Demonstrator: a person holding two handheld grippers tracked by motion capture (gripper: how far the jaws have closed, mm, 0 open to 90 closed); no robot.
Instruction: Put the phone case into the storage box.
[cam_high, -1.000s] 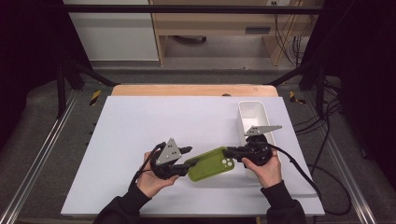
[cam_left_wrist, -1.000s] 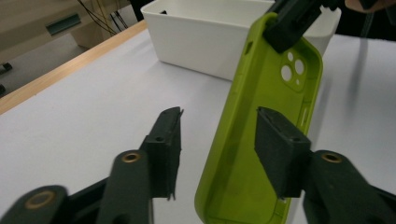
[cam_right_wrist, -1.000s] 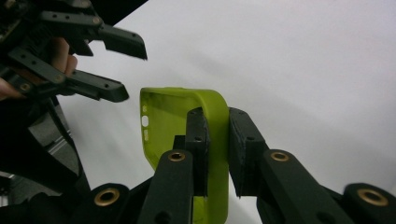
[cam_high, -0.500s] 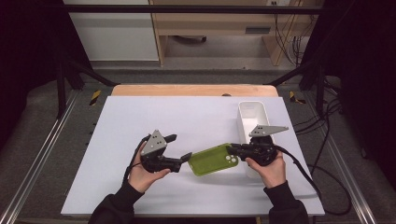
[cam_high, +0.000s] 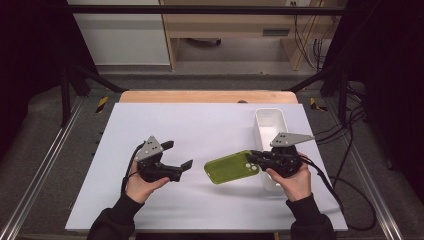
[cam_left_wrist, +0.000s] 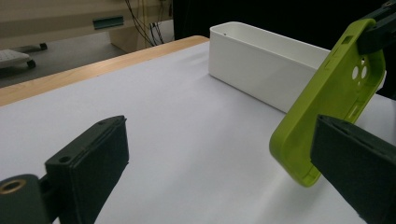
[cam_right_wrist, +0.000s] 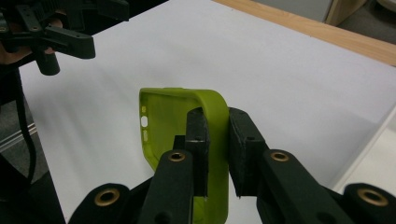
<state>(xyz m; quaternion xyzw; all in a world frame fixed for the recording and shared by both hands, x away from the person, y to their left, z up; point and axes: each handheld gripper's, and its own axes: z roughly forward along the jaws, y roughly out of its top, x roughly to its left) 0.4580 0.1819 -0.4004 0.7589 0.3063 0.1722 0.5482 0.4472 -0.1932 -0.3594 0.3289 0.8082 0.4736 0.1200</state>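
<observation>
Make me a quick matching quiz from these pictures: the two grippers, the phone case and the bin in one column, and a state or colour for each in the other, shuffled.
1. left gripper
2. right gripper
3. phone case
4. bin

A. white, along the table's right side
B. green, held off the table
C. jaws wide apart, holding nothing
D. clamped on a wall of the case

Pairs: 1-C, 2-D, 3-B, 4-A

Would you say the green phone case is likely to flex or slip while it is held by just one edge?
The green phone case is an open thin-walled shell, so it probably flexes. The right gripper pinches a single side wall while the rest hangs free, so it may pivot. It looks light; the left gripper is open, apart from it.
</observation>
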